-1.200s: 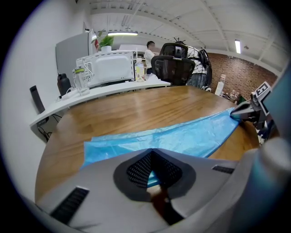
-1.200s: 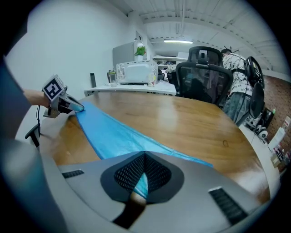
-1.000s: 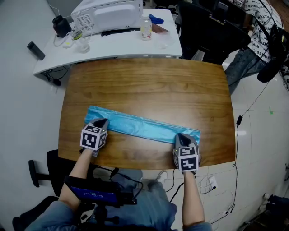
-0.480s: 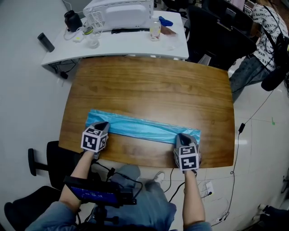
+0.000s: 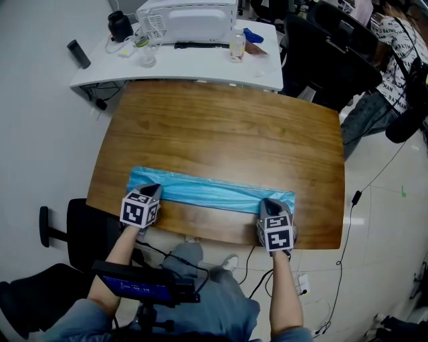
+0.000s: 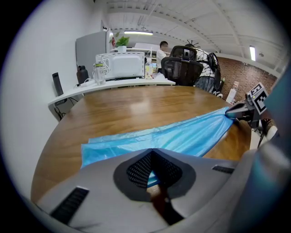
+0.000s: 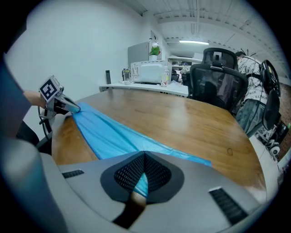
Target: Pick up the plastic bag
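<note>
**A:** Where's the plastic bag (image 5: 214,190)?

**B:** Flat on the wooden desk (image 5: 221,127). It's a long blue strip along the near edge, running left to right. The film looks thin and a bit creased.

**A:** Tools?

**B:** Left tool (image 5: 150,190) is clamped shut on the bag's left end, and right tool (image 5: 269,204) is clamped shut on its right end. Each gripper view shows blue film nipped in closed jaws. Both tools angle down at the desk.

**A:** So the grasp is done and the lift is next. How should it go?

**B:** My read: raise both ends together, at the same rate, and level. Hold the spacing or bring the tools slightly inward. Pulling them apart could stretch the film or drag it out of a bite.

**A:** Weak point?

**B:** The bites look shallow, with only the edge of each end caught. The middle will likely sag and may cling to the wood, so start slow until it peels free, then go up.

**A:** Clearance?

**B:** Bare wood beyond the bag, nothing to snag on. The white desk (image 5: 194,67) with the microwave (image 5: 187,12) is well apart. The office chair (image 5: 321,47) is off the far right corner, no issue.
</note>
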The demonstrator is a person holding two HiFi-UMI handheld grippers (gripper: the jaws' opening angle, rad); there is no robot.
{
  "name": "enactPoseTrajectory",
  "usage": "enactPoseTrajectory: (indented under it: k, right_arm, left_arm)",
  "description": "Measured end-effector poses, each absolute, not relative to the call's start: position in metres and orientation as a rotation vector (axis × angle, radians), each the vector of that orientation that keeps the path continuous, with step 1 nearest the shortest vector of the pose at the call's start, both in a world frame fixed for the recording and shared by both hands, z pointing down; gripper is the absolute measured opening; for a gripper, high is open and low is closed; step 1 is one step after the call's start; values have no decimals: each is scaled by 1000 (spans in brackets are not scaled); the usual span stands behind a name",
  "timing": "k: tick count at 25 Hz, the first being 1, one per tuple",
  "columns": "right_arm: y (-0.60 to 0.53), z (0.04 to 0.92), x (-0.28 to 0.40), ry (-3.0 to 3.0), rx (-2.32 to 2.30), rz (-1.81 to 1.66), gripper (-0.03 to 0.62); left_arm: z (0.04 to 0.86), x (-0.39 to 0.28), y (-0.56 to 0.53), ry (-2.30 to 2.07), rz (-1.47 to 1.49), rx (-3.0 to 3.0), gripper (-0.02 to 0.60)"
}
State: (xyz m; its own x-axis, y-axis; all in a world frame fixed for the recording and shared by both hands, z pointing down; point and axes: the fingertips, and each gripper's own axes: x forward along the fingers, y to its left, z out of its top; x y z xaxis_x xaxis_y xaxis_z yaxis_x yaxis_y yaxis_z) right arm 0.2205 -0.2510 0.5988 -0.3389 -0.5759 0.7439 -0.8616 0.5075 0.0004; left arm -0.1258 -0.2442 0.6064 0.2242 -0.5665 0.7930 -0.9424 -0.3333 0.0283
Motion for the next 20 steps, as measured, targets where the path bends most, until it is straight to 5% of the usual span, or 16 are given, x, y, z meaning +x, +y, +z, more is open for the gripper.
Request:
enactPoseTrajectory:
  k: [20]
  right_arm:
    - [-243, 599, 223, -2073, 1134, 502, 0]
  left_arm:
    - [607, -123, -229, -1437, 967, 1968, 11]
